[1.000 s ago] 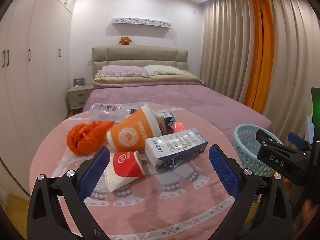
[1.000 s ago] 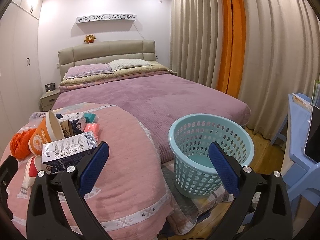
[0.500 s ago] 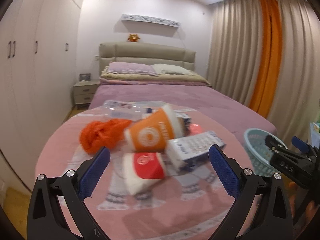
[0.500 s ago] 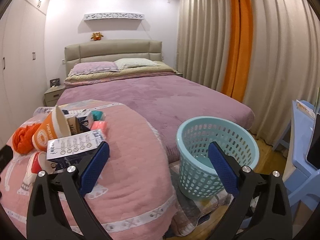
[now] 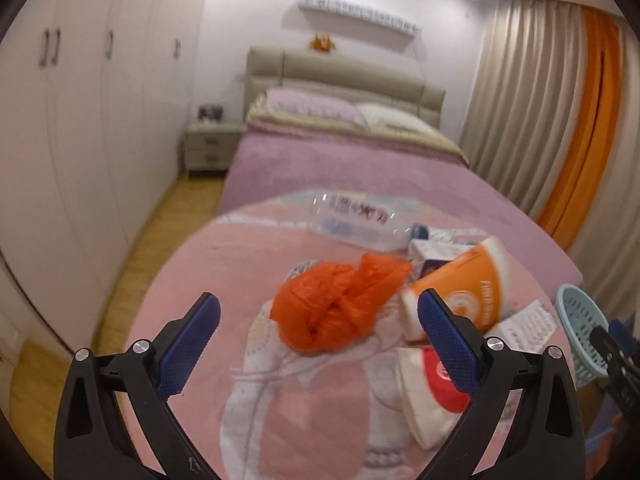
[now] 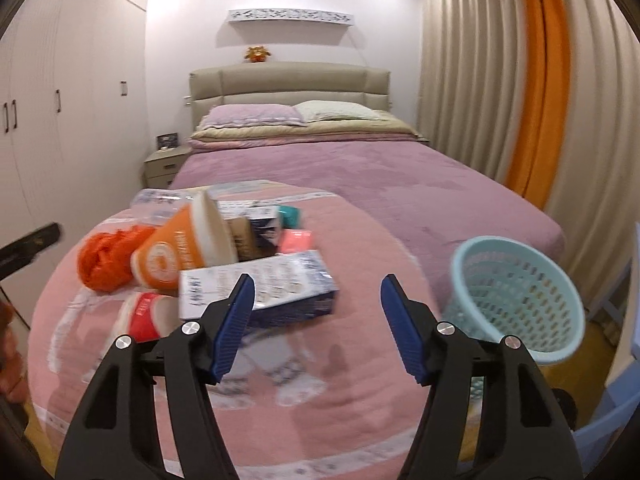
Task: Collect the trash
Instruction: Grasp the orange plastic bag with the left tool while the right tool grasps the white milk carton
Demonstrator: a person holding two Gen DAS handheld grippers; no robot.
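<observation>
Pink blanket holds piled trash; right gripper, jaws narrowing, still empty, could shove the carton. Left gripper gapes empty.

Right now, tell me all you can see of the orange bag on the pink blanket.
The orange bag is a crumpled, knotted bundle of thin, shiny plastic, bright orange all over. It lies loose on the pink blanket at the left edge of the trash pile. Its right side meets the tipped orange cup. The clear bottle lies behind it. No gripper touches it.
</observation>
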